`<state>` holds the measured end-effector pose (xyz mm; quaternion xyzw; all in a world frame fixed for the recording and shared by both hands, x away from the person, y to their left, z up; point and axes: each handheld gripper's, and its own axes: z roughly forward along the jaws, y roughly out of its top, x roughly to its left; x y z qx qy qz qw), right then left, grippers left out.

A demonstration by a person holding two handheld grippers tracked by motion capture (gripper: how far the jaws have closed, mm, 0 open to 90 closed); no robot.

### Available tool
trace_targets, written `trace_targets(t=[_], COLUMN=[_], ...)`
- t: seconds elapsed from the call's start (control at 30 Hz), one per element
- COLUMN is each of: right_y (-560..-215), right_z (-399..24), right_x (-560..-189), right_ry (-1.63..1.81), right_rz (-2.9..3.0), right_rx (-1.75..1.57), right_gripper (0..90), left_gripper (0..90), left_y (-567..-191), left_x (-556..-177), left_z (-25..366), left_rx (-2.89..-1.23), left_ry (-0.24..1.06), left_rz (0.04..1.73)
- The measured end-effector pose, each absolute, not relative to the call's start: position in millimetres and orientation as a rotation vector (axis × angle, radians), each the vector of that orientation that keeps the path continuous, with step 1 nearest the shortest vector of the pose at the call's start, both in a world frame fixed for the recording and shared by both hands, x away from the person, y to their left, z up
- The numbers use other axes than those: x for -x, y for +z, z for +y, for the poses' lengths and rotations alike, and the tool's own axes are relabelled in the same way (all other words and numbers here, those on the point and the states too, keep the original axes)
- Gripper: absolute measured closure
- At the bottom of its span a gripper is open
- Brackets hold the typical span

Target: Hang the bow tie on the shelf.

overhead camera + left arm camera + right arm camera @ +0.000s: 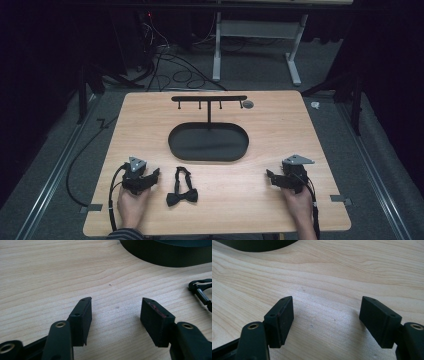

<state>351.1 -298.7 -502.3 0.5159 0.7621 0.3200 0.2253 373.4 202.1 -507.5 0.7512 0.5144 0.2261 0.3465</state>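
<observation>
- Bow tie (182, 189): one black bow tie is lying flat on the table (260, 200), just to the right of your left gripper (154, 176) and in front of the oval tray (208, 142); nothing is touching it.
- From the high view you are getting the whole layout: one bow tie, one dark oval tray with one T-shaped stand (209, 102) rising from it, four small pegs hanging under its bar, and your two grippers resting near the table's front edge, well apart.
- Your left gripper view is adding a close look at the tie's strap and clasp (201, 291) at its right edge, plus the tray's wall (170, 257).
- Your right gripper (270, 176) is showing bare wood between its fingers (283, 317).
- Both pairs of fingers are standing wide apart, gripping nothing.
- No readable writing is showing anywhere.
</observation>
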Motion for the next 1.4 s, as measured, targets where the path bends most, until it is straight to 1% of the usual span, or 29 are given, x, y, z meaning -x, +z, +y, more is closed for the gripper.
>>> trace_targets(t=[0.27, 0.87, 1.13, 1.27, 1.4], right_y=[-502.3, -502.3, -502.3, -502.3, -502.3], right_z=[-298.8, -299.2, -299.1, -299.1, -299.1], right_x=[-351.2, -351.2, -351.3, -351.3, -351.3], right_ry=[0.883, 0.883, 0.882, 0.882, 0.882], right_rz=[2.103, 2.103, 2.103, 2.103, 2.103], right_rx=[-1.421, -1.422, -1.418, -1.418, -1.418], right_gripper=[28.8, 29.0, 29.0, 29.0, 29.0], left_gripper=[41.5, 41.6, 43.0, 43.9, 44.6], left_y=[-507.5, -507.3, -506.4, -504.0, -502.4], left_x=[-373.5, -371.8, -369.5, -366.9, -365.8], left_z=[202.1, 202.6, 202.5, 202.9, 203.1], left_rx=[-1.952, -1.953, -1.958, -1.949, -1.939], left_ry=[0.581, 0.583, 0.589, 0.612, 0.603], left_rz=[1.329, 1.332, 1.328, 1.318, 1.314])
